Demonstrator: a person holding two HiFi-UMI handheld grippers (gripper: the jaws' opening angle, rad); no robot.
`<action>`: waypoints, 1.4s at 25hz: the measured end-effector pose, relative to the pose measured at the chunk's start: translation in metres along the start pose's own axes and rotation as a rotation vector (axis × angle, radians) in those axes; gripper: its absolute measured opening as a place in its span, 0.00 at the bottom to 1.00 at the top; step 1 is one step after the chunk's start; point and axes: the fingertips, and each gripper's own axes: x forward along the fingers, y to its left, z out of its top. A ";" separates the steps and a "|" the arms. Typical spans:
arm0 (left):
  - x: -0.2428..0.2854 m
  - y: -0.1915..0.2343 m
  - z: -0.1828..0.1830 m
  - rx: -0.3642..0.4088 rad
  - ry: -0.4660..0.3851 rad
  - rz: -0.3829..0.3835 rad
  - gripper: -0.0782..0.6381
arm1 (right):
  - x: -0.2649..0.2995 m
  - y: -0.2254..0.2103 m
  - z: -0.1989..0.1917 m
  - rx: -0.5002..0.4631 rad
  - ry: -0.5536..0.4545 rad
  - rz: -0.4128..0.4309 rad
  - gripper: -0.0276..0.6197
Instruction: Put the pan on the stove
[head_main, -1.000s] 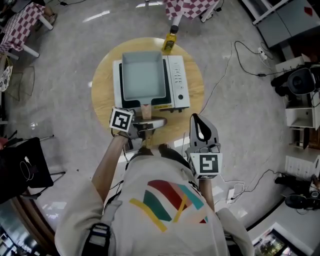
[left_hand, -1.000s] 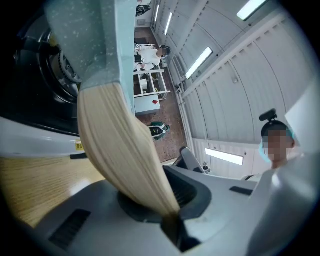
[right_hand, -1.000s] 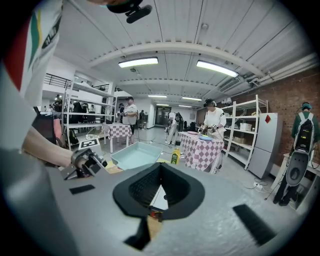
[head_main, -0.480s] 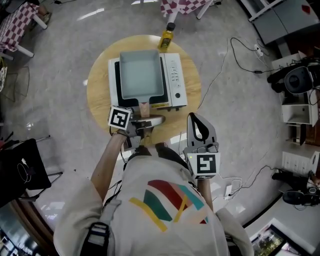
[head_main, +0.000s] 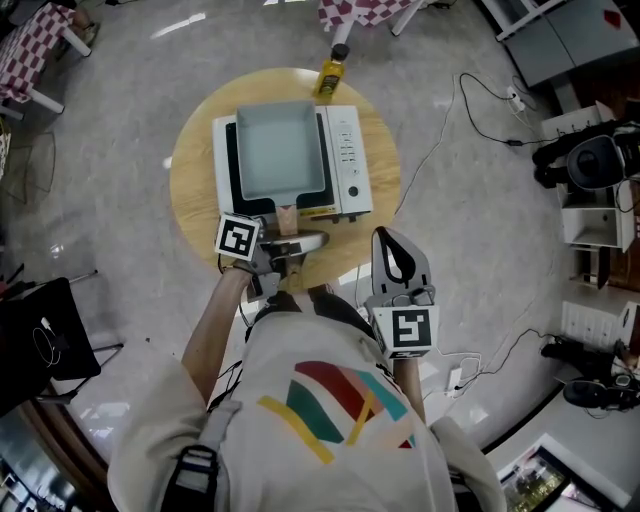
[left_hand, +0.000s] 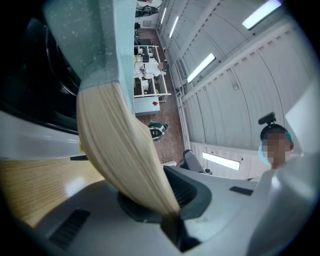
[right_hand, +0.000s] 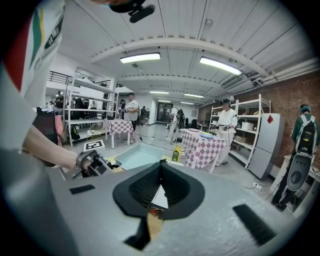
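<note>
A pale teal square pan (head_main: 281, 150) rests on the black top of a white stove (head_main: 350, 165), which stands on a round wooden table (head_main: 190, 190). The pan's wooden handle (head_main: 289, 218) points toward me. My left gripper (head_main: 290, 242) is shut on the end of that handle. In the left gripper view the handle (left_hand: 120, 150) runs from the pan (left_hand: 85, 40) down into the left gripper (left_hand: 167, 212). My right gripper (head_main: 390, 235) hovers at the table's near right edge, shut and empty. From the right gripper (right_hand: 159, 172) view the pan (right_hand: 140, 154) lies ahead.
A yellow oil bottle (head_main: 331, 75) stands on the table's far edge behind the stove. Cables (head_main: 470, 110) trail over the floor at the right. A black bag (head_main: 45, 335) sits at the left. Checkered tables (right_hand: 202, 145), shelves and several people fill the room beyond.
Only the head view has shifted slightly. The pan, the stove and both grippers stay where they were.
</note>
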 end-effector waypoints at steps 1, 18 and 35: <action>0.000 0.000 0.000 0.003 0.000 0.000 0.12 | 0.000 0.001 -0.001 0.002 0.003 0.002 0.04; 0.000 -0.001 0.001 -0.051 -0.022 -0.019 0.12 | 0.003 -0.007 -0.006 0.030 0.008 0.000 0.04; -0.015 0.011 0.018 -0.044 -0.184 0.024 0.45 | 0.006 0.000 -0.013 0.018 0.022 0.031 0.04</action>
